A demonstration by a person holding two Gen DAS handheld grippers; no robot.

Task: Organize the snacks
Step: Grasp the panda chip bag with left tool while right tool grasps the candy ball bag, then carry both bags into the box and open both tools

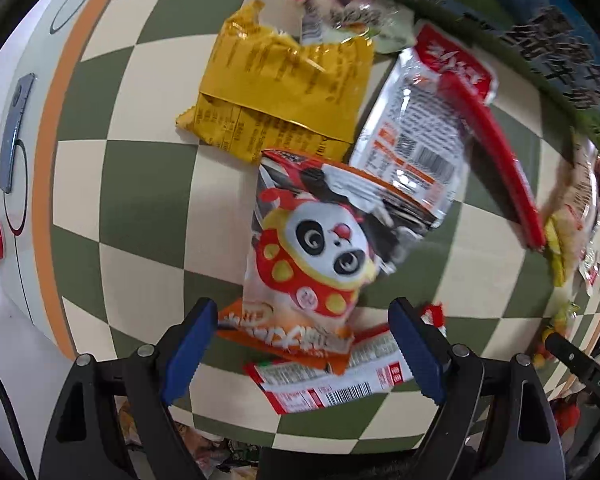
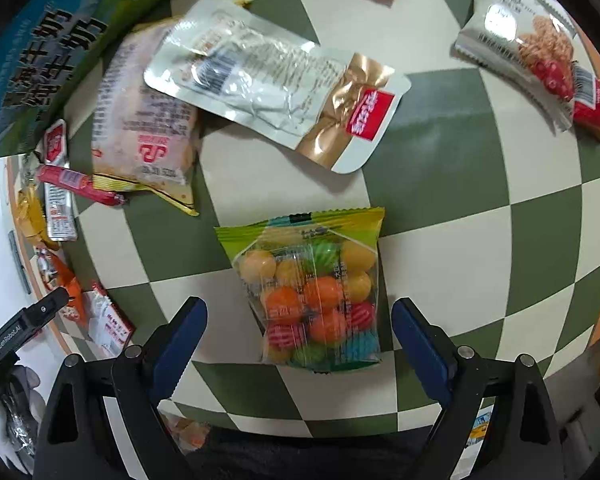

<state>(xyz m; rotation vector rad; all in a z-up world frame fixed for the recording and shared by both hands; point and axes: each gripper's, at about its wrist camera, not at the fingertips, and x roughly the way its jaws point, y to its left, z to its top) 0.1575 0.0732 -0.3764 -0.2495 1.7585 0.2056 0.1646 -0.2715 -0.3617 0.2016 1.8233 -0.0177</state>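
1. The left gripper (image 1: 302, 350), black with blue padded fingers, points steeply down at a round table with a green-and-cream chequered top (image 1: 140, 208); its jaws stand wide apart and press on nothing.
2. Between and just beyond those fingers lies a white plastic snack packet printed with a red-collared panda (image 1: 320, 248), its orange lower end overlapping a flat white-and-red sachet with a barcode (image 1: 332, 384).
3. Past the panda packet lie a crinkled yellow foil bag (image 1: 284, 92) and a silver foil pouch with a red top band (image 1: 424, 128); a slim red sausage stick (image 1: 496, 148) rests across the pouch.
4. A green-and-blue printed carton (image 1: 556, 52) stands at the far right edge.
5. The right gripper (image 2: 300, 346), of the same build, also points down with jaws wide open, clamping nothing.
6. A clear packet of coloured round candies with a yellow-green header (image 2: 316, 292) lies flat between its fingers, touched by neither pad.
7. Farther off lie a silver-and-gold flat pouch with a red label (image 2: 276, 80) and a pale bag showing fried bites (image 2: 532, 48).
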